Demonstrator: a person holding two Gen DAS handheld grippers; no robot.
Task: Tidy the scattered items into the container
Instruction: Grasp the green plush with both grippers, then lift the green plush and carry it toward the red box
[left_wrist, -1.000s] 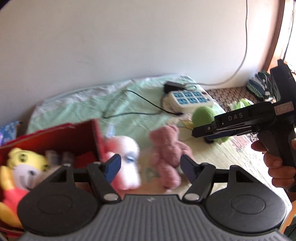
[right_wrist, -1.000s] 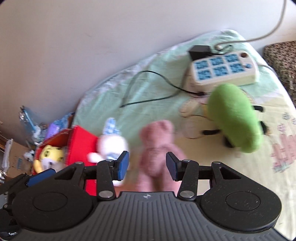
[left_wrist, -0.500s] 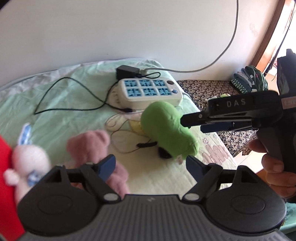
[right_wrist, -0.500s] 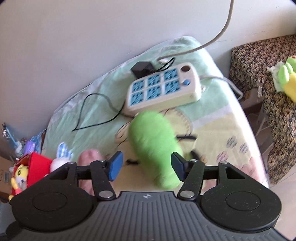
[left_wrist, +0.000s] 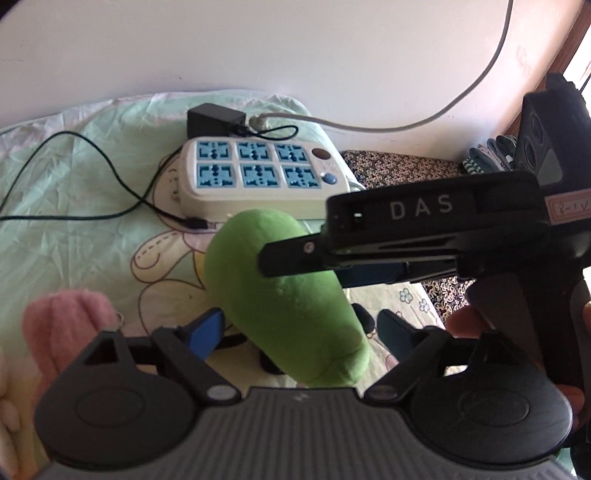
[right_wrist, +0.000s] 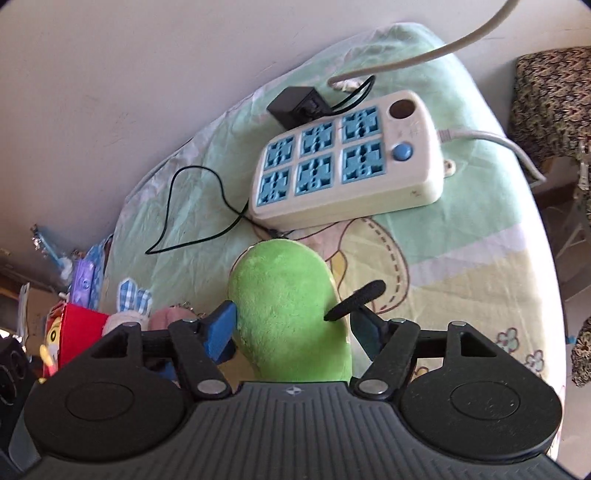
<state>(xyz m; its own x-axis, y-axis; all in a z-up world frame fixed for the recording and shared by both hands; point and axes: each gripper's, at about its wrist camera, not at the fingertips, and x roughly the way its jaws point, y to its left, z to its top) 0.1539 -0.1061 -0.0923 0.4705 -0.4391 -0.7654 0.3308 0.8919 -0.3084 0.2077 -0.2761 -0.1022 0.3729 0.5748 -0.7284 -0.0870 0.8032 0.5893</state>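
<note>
A green plush toy (left_wrist: 284, 295) lies on the pale green sheet (left_wrist: 74, 221), and both grippers straddle it. My left gripper (left_wrist: 299, 328) has the toy's near end between its blue pads. Its jaws are closing, with a gap still showing on the right side. My right gripper (right_wrist: 295, 328) also has the green plush (right_wrist: 288, 314) between its fingers, and its jaws are opening. Seen from the side, the right gripper (left_wrist: 280, 254) crosses over the toy. The red container (right_wrist: 81, 328) with a yellow toy inside is at far left.
A white power strip (right_wrist: 347, 166) with a black adapter and cables lies just beyond the toy. A pink plush (left_wrist: 62, 325) and a white bunny plush (right_wrist: 125, 317) lie near the container. The bed's edge drops off on the right.
Both views have swung right, from the red container and pink bear to the green plush. Both grippers have come down around it, and their jaws stand wider than a second ago.
</note>
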